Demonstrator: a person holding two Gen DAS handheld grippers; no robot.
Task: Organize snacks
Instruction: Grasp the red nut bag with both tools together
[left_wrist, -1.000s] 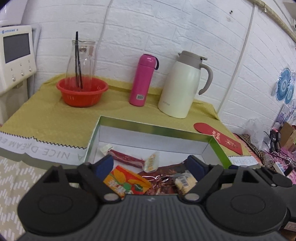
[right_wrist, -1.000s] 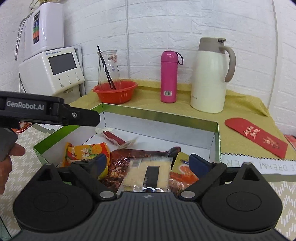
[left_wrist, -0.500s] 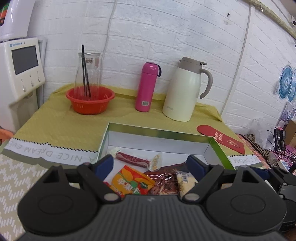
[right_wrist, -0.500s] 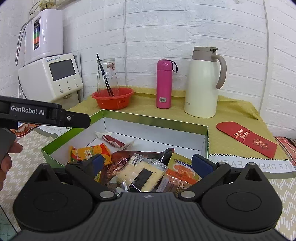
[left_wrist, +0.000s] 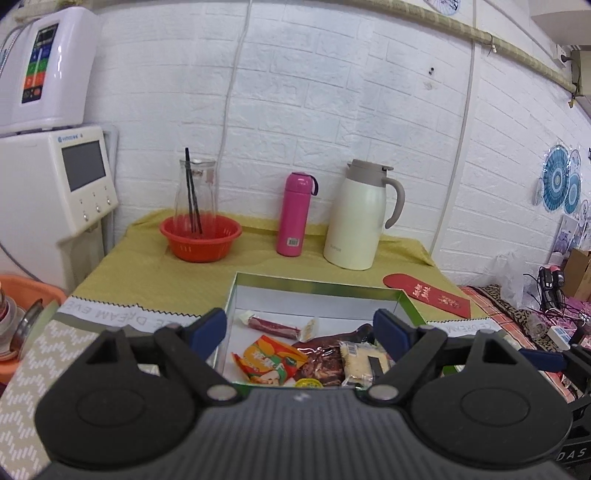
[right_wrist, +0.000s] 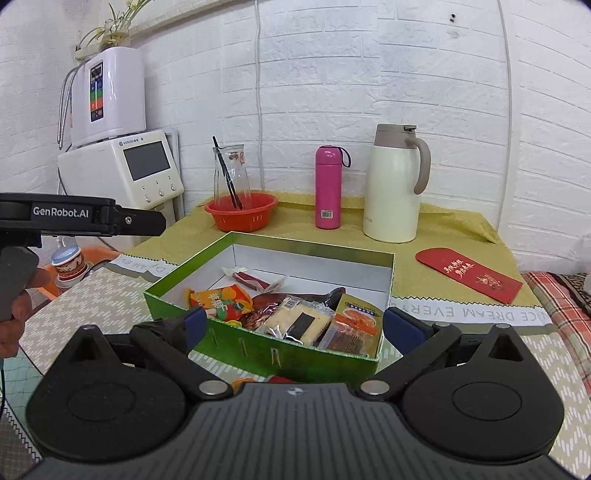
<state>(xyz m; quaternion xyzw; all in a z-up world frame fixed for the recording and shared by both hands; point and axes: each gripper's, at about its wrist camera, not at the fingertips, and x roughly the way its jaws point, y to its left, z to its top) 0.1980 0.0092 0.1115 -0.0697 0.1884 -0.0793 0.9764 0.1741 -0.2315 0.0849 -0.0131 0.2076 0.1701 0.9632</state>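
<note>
Both grippers, left gripper (left_wrist: 300, 326) and right gripper (right_wrist: 293, 325), have drawn back from the box (right_wrist: 258, 345), jaws wide and empty, while the snacks (right_wrist: 295, 321) lie inside along its near edge, so packing seems finished; next, probably withdraw fully.

Green box (right_wrist: 258, 345) holds snack packets (right_wrist: 295, 321). Behind box: red basket (right_wrist: 242, 214), pink bottle (right_wrist: 328, 186), white jug (right_wrist: 393, 184). Right gripper (right_wrist: 291, 325) open, in front of box.
</note>
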